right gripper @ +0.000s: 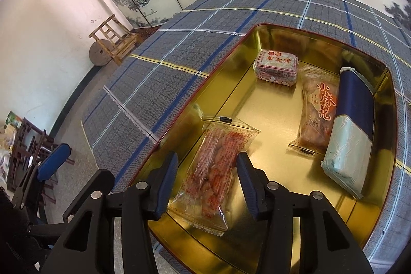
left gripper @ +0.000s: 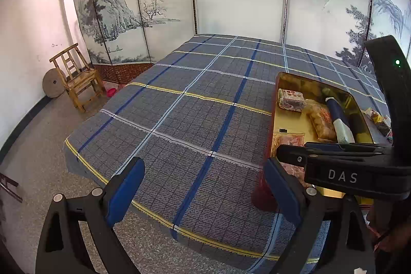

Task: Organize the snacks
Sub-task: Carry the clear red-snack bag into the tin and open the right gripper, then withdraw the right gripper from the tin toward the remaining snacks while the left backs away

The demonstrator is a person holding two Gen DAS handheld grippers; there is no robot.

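Clear snack packet [right gripper: 214, 168] lies between right gripper [right gripper: 208, 184] fingers, seemingly unpinched.

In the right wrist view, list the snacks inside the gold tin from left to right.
Clear packet with red print, lying between the right gripper's open fingers → small red-and-white wrapped block → clear packet with large red characters → blue and pale packet by the right wall of the tin.
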